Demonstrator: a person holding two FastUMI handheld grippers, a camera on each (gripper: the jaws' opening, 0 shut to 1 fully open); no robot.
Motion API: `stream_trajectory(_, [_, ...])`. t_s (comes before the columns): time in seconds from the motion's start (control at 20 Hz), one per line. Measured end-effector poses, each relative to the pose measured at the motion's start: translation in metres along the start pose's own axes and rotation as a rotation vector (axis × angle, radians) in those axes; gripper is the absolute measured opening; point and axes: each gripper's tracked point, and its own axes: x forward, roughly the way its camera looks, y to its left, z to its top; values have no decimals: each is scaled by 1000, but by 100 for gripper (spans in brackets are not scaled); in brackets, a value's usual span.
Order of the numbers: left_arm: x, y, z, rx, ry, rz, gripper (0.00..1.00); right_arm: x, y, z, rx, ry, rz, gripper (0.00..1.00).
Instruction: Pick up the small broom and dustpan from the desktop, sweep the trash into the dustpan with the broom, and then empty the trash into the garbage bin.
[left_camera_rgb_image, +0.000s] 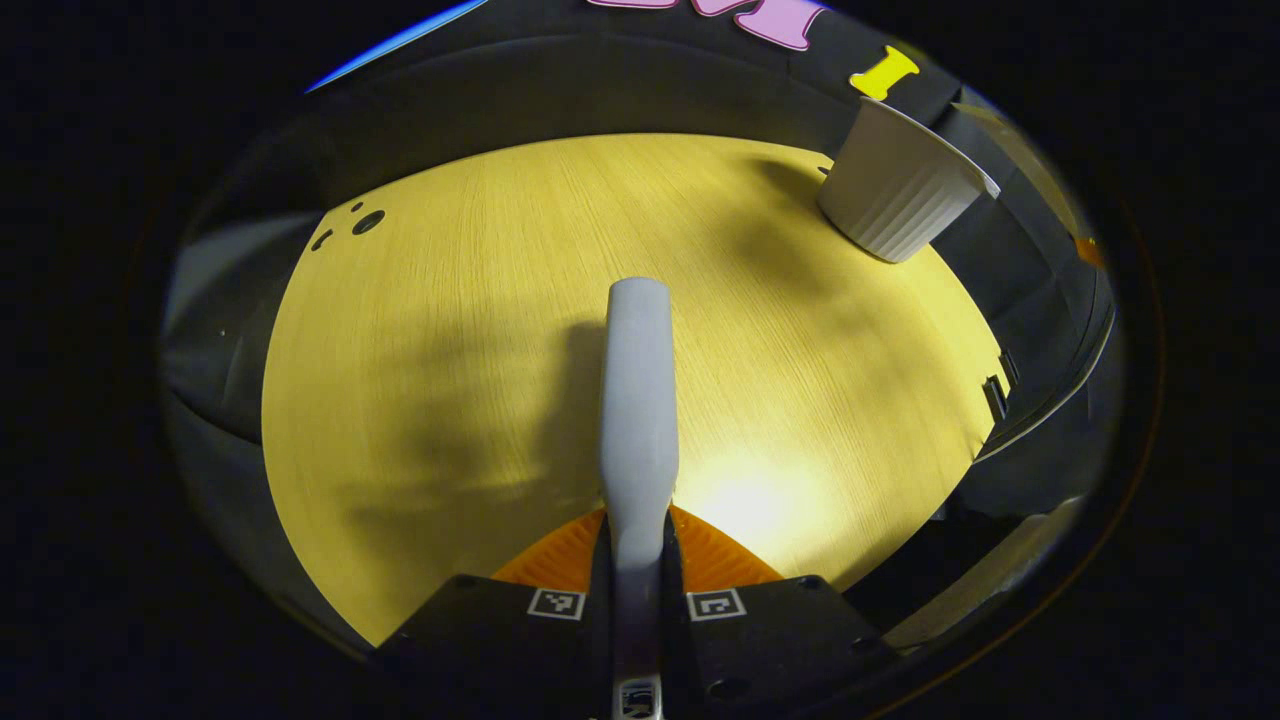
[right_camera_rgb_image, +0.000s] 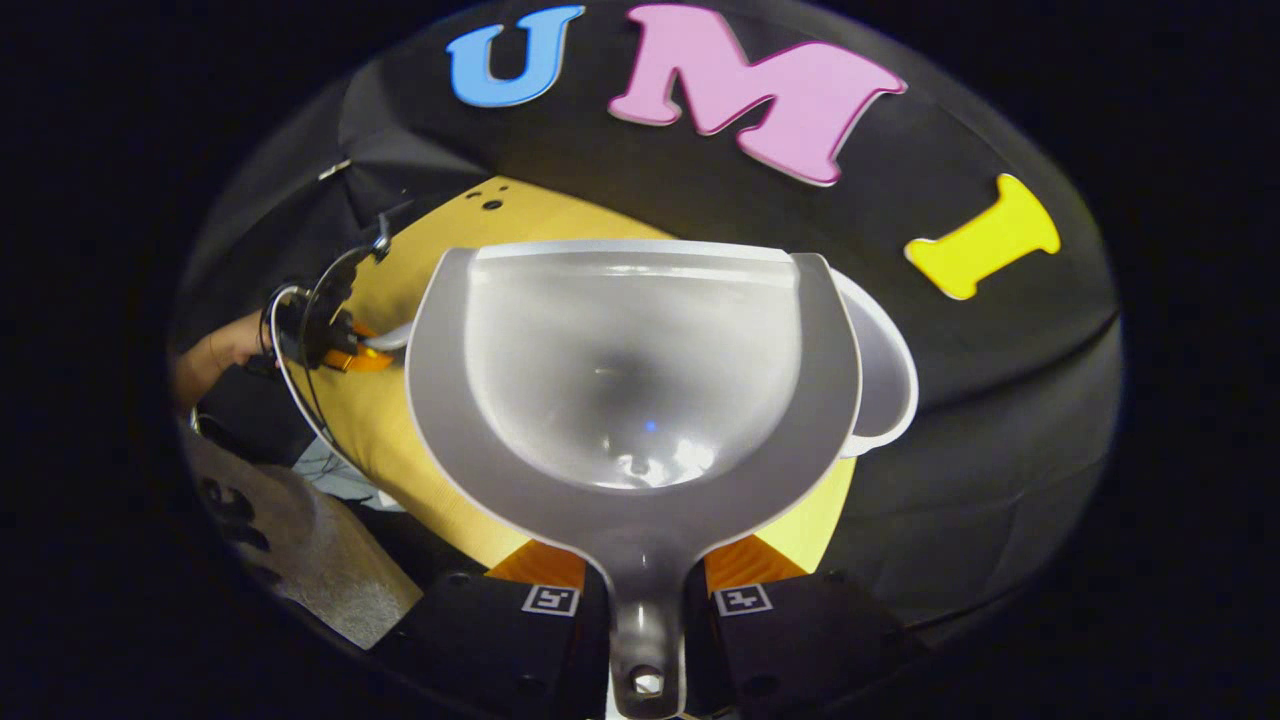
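My left gripper (left_camera_rgb_image: 637, 560) is shut on the grey broom (left_camera_rgb_image: 638, 400), whose smooth shaft runs straight ahead over the wooden desktop (left_camera_rgb_image: 450, 350); its bristles are hidden. The white ribbed garbage bin (left_camera_rgb_image: 900, 190) stands at the desk's far right. My right gripper (right_camera_rgb_image: 645, 590) is shut on the handle of the grey dustpan (right_camera_rgb_image: 630, 370), which faces me with a bare hollow. The bin's rim (right_camera_rgb_image: 890, 380) peeks out behind the pan's right edge. Farther left in the right gripper view, the left gripper (right_camera_rgb_image: 345, 345) hovers over the desk, held by a hand (right_camera_rgb_image: 215, 350).
Small dark holes (left_camera_rgb_image: 365, 222) mark the desk's far left corner. The black cloth wall closes the back and right side. The desk's right edge (left_camera_rgb_image: 990, 400) drops off just past the bin. A grey cloth-like surface (right_camera_rgb_image: 320, 560) lies below the desk's near edge.
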Motion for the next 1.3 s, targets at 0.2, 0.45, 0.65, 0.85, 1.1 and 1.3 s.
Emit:
stream_trajectory(0.2, [5,4,1,6,3,36,23,48,42,-30,-12,51,59,39])
stream_trajectory(0.45, [12,4,2,7,12,67,23,115,71,-59,-22,123,79,34])
stream_trajectory(0.65, [16,7,4,-7,16,81,23,155,76,-74,-8,167,70,34])
stream_trajectory(0.85, [18,7,9,-11,15,101,23,183,75,-79,18,180,59,34])
stream_trajectory(1.1, [31,14,22,-12,11,130,23,200,69,-93,42,201,58,34])
stream_trajectory(1.3, [36,18,29,1,10,140,26,201,63,-103,51,214,64,34])
